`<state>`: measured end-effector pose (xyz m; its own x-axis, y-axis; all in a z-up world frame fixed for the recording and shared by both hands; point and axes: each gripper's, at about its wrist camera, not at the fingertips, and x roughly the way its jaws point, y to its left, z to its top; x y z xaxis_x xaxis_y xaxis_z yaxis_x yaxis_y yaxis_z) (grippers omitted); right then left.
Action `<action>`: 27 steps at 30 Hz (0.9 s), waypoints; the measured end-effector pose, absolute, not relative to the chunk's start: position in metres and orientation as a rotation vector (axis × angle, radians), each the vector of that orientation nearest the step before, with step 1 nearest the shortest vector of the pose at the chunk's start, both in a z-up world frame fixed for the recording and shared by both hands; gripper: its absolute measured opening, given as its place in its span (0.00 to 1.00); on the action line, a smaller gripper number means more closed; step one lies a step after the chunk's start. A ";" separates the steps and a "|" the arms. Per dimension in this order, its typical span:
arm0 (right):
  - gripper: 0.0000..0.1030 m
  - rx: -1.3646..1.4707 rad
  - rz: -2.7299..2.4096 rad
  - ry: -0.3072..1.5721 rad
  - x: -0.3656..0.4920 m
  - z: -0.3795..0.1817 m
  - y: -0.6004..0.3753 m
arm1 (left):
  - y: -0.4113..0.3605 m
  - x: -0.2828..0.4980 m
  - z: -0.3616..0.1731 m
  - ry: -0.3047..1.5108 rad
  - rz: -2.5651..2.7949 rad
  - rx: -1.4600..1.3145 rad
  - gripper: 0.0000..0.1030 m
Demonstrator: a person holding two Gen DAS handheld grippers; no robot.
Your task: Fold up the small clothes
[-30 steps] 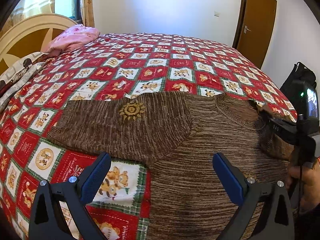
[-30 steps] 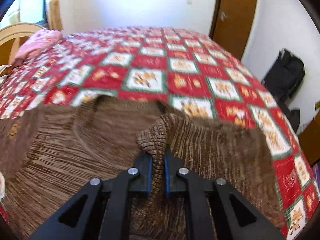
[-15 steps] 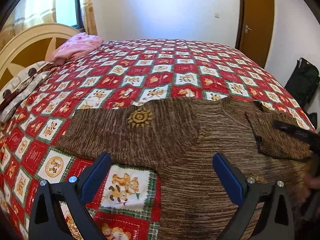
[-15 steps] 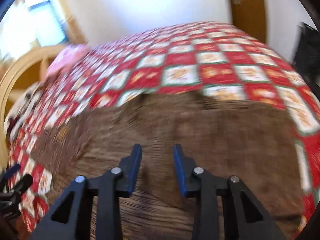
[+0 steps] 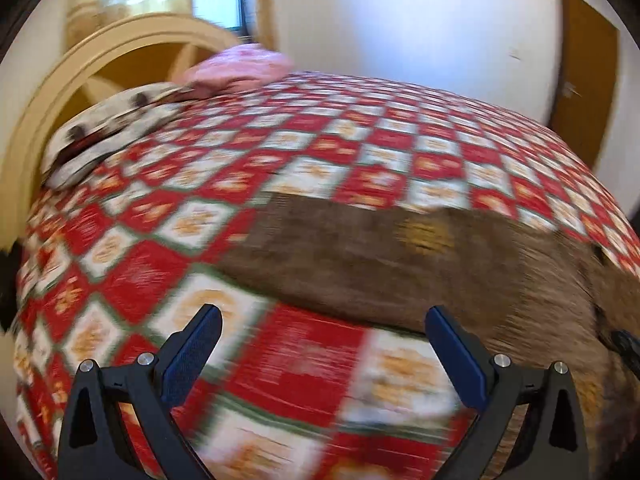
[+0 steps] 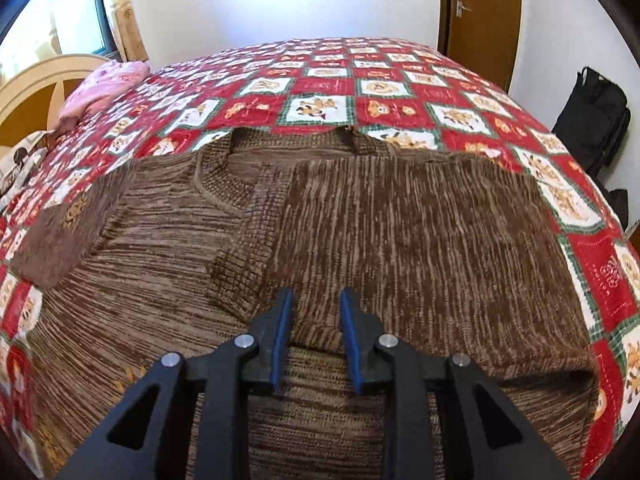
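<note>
Brown knit sweater (image 6: 360,216) lies flat on the bed's red checkered quilt (image 6: 400,92), one sleeve folded across its chest. Right gripper (image 6: 314,320) sits over that sleeve, jaws released, narrow gap, nothing between. Left gripper (image 5: 320,344), jaws wide apart and empty, over quilt beside the other sleeve; view blurred.

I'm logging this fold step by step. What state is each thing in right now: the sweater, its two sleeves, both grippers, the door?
Brown sweater: lying flat on the bedspread.
Right sleeve: folded in across the chest.
Left sleeve: still spread out to the side, not yet folded.
Right gripper: open, nothing between its pads, above the folded sleeve.
Left gripper: wide open, empty.
Door: closed.
</note>
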<state>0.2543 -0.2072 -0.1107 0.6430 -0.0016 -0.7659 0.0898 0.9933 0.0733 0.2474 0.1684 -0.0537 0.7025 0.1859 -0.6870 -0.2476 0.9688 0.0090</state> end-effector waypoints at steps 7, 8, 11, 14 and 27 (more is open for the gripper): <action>0.36 0.098 -0.049 0.852 0.251 -0.113 -0.205 | 0.241 0.282 -0.064 0.779 0.321 -0.362 0.99; 0.36 0.091 -0.049 0.851 0.251 -0.113 -0.205 | 0.239 0.288 -0.066 0.785 0.324 -0.357 0.99; 0.37 0.092 -0.047 0.850 0.251 -0.114 -0.204 | 0.234 0.305 -0.075 0.806 0.300 -0.371 0.97; 0.37 0.105 -0.043 0.849 0.251 -0.114 -0.204 | 0.229 0.317 -0.091 0.863 0.286 -0.399 0.70; 0.38 0.098 -0.045 0.845 0.251 -0.115 -0.204 | 0.247 0.316 -0.113 0.856 0.279 -0.551 0.08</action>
